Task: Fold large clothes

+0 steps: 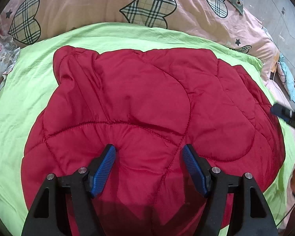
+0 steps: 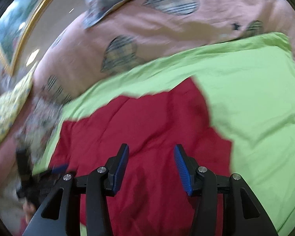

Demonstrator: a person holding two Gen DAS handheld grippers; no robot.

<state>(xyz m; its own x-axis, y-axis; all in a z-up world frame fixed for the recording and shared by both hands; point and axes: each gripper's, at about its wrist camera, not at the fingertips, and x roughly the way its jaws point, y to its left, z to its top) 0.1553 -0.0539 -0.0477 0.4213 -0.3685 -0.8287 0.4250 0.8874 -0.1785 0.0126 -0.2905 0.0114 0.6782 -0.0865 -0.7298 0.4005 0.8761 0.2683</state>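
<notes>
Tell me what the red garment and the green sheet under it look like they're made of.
Red garment: likely a padded synthetic shell, nylon or polyester; slight sheen, puffy panels between curved quilting seams. Green sheet: looks like thin matte woven cotton or a blend, with fine creases and no gloss. Neither fibre is certain from sight alone.

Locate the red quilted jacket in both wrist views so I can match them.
Left wrist: the red quilted jacket fills the centre, spread flat, running under the open left tool.
Right wrist: it sits lower centre to left, blurred, beneath the open right tool.
Shared landmark: the lime green sheet under it, with the pink heart-print bedding beyond.
</notes>
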